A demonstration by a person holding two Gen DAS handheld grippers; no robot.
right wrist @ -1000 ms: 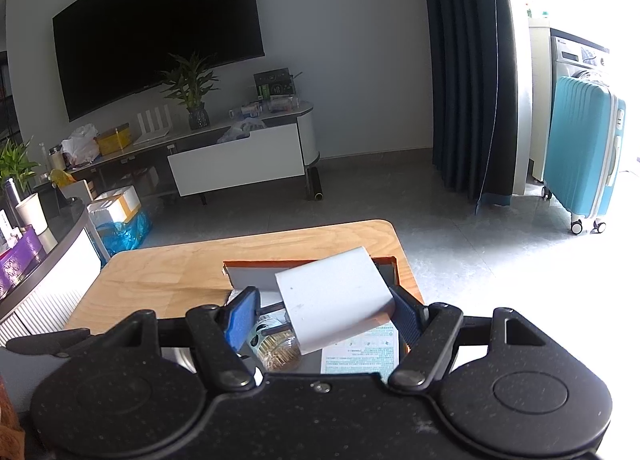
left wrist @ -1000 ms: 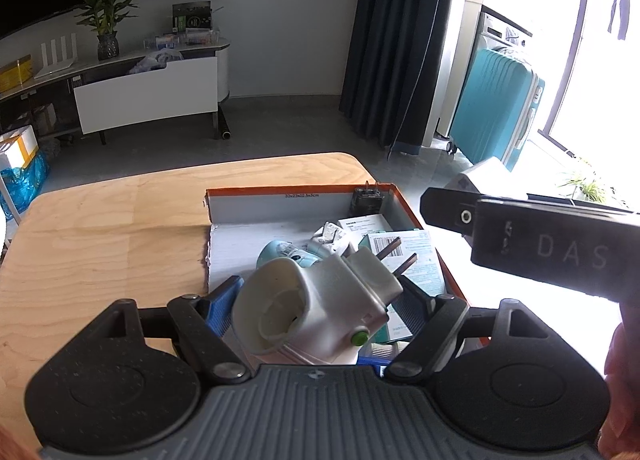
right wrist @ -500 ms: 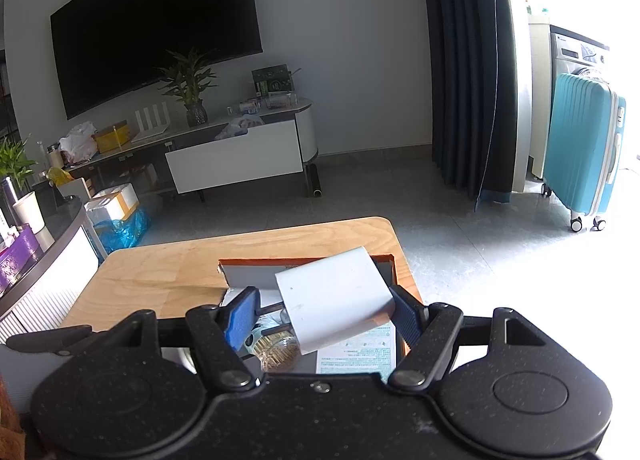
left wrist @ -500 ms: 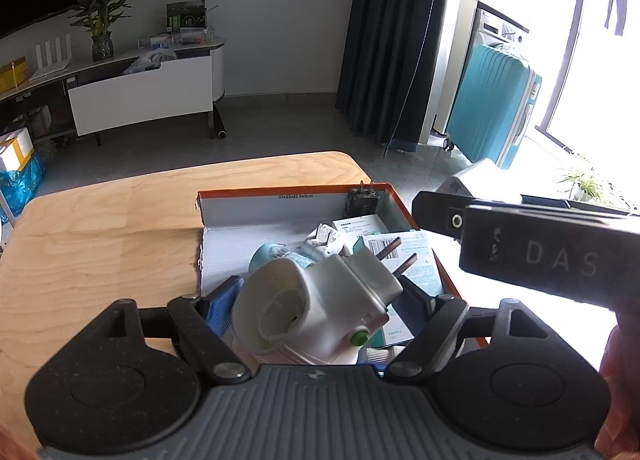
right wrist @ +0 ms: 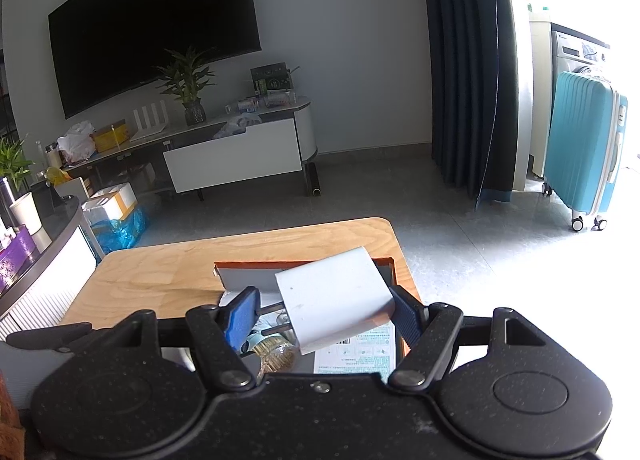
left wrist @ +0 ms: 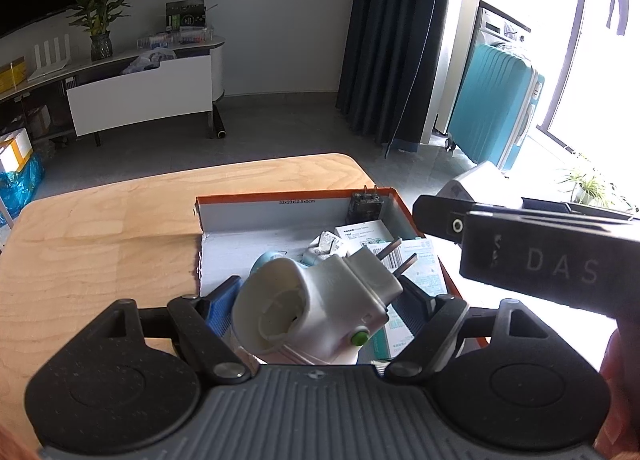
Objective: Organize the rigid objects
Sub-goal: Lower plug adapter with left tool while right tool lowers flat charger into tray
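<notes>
Nothing has shifted since the earlier frames: left gripper (left wrist: pixel 316 300) grips a white plug adapter (left wrist: pixel 320 312), right gripper (right wrist: pixel 326 310) a white charger block (right wrist: pixel 334 300), both above the half-filled box (left wrist: pixel 280 215) at twelve o'clock, neither yet placed.

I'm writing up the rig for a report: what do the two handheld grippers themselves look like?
The left gripper has a grey ribbed body, black speckled round side housings, black linkage arms with silver pivot bolts, and blue ridged finger pads. The right gripper is the same build with a black body. Seen from the left wrist camera, its side carries pale "DAS" lettering. No cables or sleeves show.
</notes>
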